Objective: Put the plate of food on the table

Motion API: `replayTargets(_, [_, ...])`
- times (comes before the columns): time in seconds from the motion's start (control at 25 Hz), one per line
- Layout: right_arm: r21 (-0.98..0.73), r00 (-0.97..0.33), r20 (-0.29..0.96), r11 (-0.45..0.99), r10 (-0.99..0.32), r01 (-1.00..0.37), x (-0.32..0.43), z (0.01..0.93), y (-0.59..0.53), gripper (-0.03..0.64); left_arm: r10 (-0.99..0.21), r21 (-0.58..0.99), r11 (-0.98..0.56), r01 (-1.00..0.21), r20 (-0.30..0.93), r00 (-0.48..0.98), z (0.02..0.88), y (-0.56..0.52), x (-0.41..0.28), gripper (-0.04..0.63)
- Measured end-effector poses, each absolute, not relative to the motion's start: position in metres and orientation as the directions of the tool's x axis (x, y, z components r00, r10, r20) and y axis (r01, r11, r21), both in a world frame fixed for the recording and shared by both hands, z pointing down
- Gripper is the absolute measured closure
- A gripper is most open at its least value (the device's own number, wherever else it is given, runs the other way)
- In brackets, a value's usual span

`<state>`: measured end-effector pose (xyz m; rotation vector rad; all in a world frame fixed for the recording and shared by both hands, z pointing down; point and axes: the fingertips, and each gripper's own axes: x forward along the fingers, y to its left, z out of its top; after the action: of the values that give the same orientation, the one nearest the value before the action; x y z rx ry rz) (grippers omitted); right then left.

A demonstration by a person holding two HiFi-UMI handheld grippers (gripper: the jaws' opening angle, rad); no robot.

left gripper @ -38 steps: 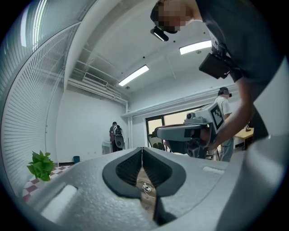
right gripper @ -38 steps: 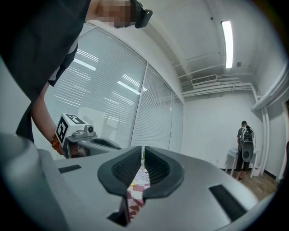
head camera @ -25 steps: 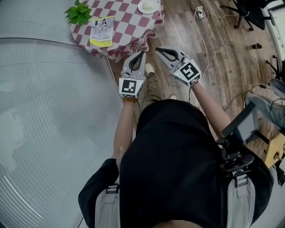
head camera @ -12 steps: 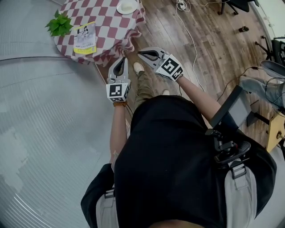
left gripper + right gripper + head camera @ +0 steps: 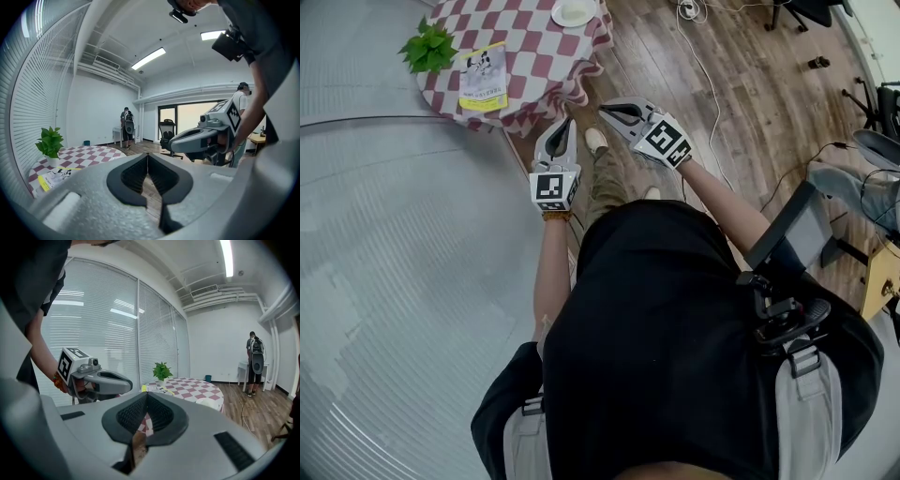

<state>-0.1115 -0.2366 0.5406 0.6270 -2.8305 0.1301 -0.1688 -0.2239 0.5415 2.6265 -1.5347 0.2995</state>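
A white plate [image 5: 574, 12] with pale food rests on the far side of a round table [image 5: 534, 56] under a red-and-white checked cloth. In the right gripper view the same plate [image 5: 208, 402] shows near the table's right rim. My left gripper [image 5: 567, 120] is held just short of the table's near edge, jaws shut with nothing between them. My right gripper [image 5: 602, 108] hangs beside it over the wooden floor, also shut and empty. Each gripper view shows the other gripper: the right gripper [image 5: 206, 136] and the left gripper [image 5: 93, 378]. The two stay apart.
A potted green plant [image 5: 429, 47] and a yellow-edged booklet [image 5: 485, 77] sit on the table's left part. Window blinds [image 5: 384, 281] run along the left. Cables [image 5: 712, 84] and office chairs [image 5: 811, 11] lie on the floor to the right. A person [image 5: 255, 362] stands far back.
Both grippers have sunk a little and stay shut and empty. The head view has swung, so the table now sits further left in it.
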Motion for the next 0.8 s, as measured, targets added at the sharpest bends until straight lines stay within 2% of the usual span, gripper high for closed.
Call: replayTargets(0.8, [-0.071,-0.880,0.291,0.909,-0.375,-0.411,-0.131,0.565,-0.289,0.604,-0.845,-0.010,-0.482,-0.876,0.270,0.461,0.559,-0.267,-0.193,0.588])
